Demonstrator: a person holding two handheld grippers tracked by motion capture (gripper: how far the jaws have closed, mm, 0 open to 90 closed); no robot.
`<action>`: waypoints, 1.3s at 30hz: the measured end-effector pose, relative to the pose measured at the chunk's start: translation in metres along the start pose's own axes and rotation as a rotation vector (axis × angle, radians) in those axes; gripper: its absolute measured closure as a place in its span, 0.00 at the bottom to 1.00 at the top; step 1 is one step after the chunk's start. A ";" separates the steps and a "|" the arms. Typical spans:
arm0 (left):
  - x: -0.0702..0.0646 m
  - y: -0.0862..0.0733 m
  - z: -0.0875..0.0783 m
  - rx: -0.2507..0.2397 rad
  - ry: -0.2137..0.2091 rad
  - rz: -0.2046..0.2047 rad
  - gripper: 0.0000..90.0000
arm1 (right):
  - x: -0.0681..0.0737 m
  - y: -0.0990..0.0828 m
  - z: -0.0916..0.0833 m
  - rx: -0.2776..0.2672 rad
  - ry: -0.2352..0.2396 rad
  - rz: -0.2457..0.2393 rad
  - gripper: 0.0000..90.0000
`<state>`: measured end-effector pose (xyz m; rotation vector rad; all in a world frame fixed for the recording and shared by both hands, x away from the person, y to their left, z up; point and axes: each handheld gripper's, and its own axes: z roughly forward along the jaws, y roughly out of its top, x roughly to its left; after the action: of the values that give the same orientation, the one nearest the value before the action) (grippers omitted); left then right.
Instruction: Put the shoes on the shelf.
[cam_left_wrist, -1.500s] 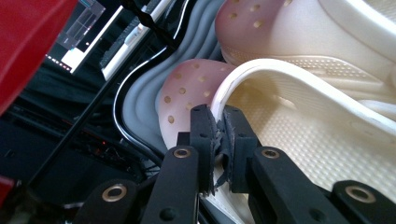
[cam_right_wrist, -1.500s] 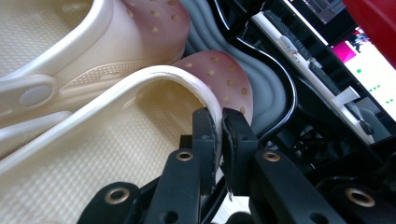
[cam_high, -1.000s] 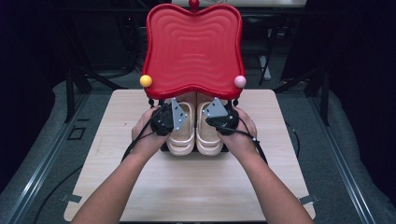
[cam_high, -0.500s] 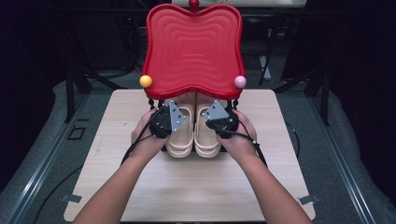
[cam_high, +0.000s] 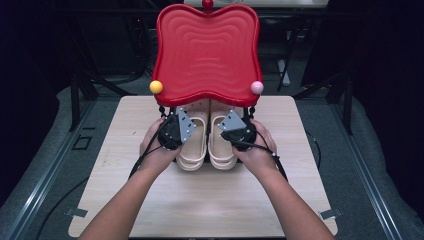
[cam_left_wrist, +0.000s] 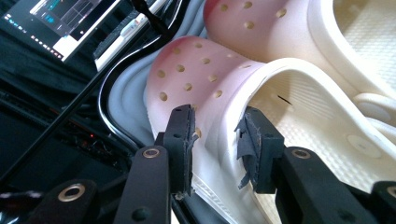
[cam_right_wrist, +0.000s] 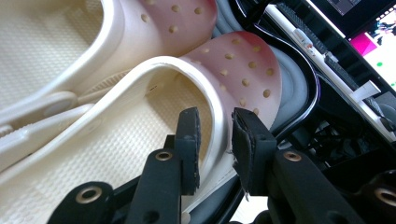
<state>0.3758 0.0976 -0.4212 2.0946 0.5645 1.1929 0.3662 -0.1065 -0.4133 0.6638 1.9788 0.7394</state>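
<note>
From the high view we see two cream clogs, the left clog and the right clog, lying side by side on the worktop, long axes running away from us, toes tucked under a red tray and heels toward us. Our left tool and right tool sit at their outer sides.

In the left gripper view, the left tool straddles the left clog's outer wall, jaws just opened, pads apart from it.

In the right gripper view, the right tool straddles the right clog's wall, likewise just opened, with gaps on both sides.
</note>
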 end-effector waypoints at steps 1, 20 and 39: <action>0.000 -0.001 -0.001 0.000 -0.001 -0.004 0.72 | 0.000 0.000 -0.001 0.000 0.000 0.002 0.79; 0.002 -0.003 -0.022 -0.016 -0.033 -0.044 0.66 | 0.007 0.000 -0.024 -0.030 0.016 -0.012 0.75; -0.003 -0.028 -0.075 -0.041 -0.103 -0.141 0.63 | 0.023 -0.011 -0.068 -0.042 0.098 0.021 0.70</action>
<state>0.3084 0.1400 -0.4154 2.0332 0.6231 1.0030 0.2942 -0.1141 -0.4050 0.6346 2.0426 0.8379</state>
